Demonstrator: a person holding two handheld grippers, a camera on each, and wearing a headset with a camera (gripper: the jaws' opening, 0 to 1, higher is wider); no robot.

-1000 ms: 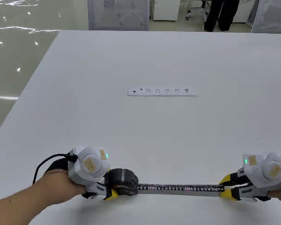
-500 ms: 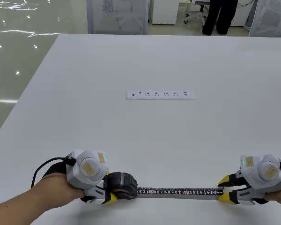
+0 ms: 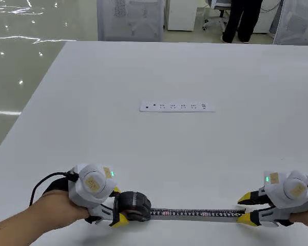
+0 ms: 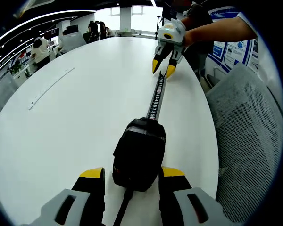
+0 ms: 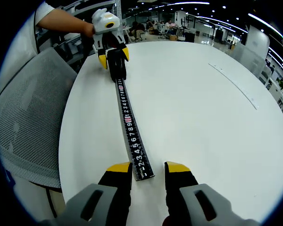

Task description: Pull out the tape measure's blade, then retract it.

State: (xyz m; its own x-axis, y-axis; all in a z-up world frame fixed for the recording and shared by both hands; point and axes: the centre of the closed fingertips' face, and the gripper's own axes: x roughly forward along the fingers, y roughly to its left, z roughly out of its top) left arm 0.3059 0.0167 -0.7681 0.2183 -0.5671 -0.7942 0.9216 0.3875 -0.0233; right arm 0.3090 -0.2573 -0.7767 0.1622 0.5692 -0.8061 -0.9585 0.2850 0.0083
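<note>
**Head view.** The black, drum-shaped tape measure case [image 3: 135, 205] lies on the white tabletop [image 3: 159, 154] near its front edge. It sits between the yellow-tipped jaws of the left gripper [image 3: 118, 206], which are clamped on its two sides. From the mouth of the case, the dark blade with white and red numerals [image 3: 195, 212] runs flat along the table. It reaches the right gripper [image 3: 245, 208], which is well apart from the left one.

**Left gripper view.** The case fills the gap between the two jaw tips and projects forward past them. The blade leaves the far face of the case in a straight line toward the other gripper.

**Right gripper view.** The jaws stand apart. The free end of the blade lies on the table in the gap between the yellow tips, nearer one jaw than the other. It is not pinched, and the numerals face upward.

**Surroundings.** A long white power strip [image 3: 177, 106] lies near the middle of the table. It is roughly parallel to the blade and well apart from it. A grey mesh chair [image 5: 28, 122] stands just beside the table edge.
</note>
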